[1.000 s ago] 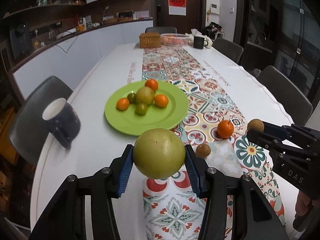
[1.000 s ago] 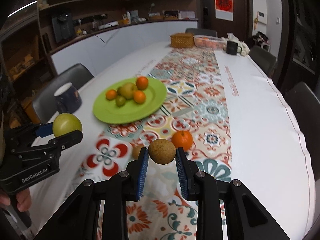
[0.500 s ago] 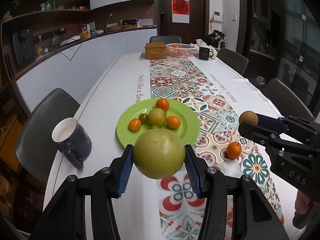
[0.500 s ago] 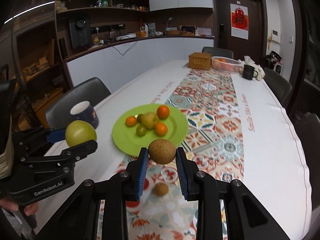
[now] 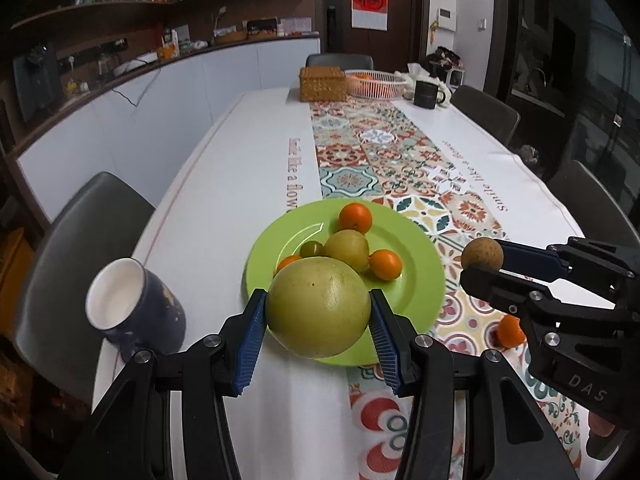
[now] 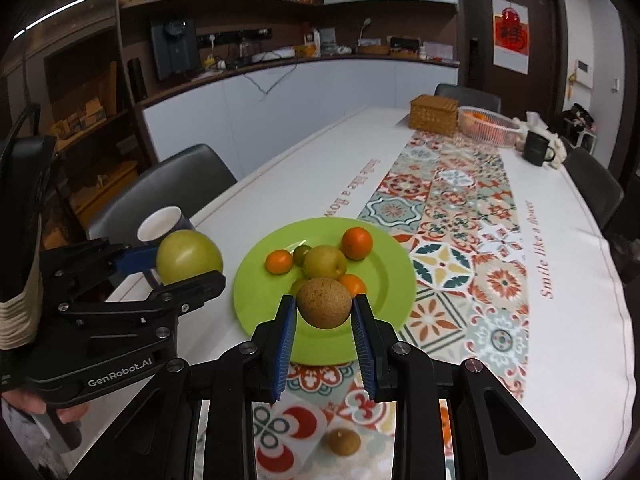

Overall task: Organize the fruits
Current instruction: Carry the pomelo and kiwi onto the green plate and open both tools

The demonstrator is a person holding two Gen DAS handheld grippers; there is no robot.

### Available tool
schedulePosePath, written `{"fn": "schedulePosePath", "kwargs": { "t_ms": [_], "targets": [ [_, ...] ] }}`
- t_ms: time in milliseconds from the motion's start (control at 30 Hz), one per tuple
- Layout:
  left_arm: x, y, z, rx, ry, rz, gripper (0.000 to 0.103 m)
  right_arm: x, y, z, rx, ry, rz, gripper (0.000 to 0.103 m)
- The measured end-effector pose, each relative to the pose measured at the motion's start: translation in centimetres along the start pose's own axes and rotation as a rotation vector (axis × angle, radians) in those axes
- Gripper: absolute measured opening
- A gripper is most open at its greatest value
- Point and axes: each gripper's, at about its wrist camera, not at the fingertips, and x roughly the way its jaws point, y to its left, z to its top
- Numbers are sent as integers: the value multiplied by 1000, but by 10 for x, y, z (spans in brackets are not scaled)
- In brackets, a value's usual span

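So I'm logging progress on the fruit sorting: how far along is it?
Partly done. The green plate already holds five fruits. In hand: the left claw grips a large green fruit, the right claw a brown fruit, both not yet released. Left: a small brown fruit and an orange on the runner.

Both grippers have moved forward to the green plate: the left gripper now carries its large green fruit over the near rim, the right gripper its brown fruit likewise.
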Motion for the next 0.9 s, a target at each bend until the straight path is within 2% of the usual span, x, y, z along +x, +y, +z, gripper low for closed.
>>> {"fn": "schedulePosePath", "kwargs": {
  "t_ms": [433,900],
  "targets": [
    [65,14,-3,-11,106,-17,50,68,-4,-2,-4,127,2,30],
    [86,11,-3,1,155,-4,51,95,-14,-7,22,179,-14,30]
  ]
}}
